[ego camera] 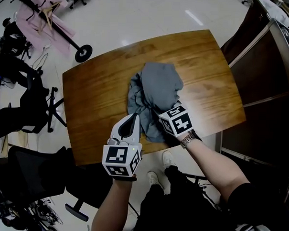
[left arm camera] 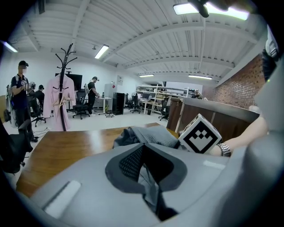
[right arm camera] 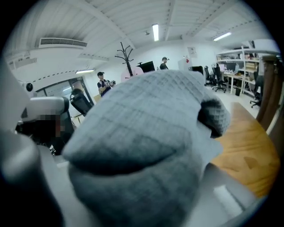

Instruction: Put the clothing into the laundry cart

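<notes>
A grey garment lies bunched on the brown wooden table. My left gripper sits at the table's near edge, shut on a fold of the garment's near side; in the left gripper view the cloth is pinched between the closed jaws. My right gripper is pressed into the garment's right side, with its marker cube showing just beside the heap. In the right gripper view the grey knit cloth fills the space between the jaws and hides the fingertips.
A wheeled coat rack with a pink garment stands on the floor beyond the table's far left. Black office chairs crowd the near left. A dark wooden cabinet runs along the right. People stand far off.
</notes>
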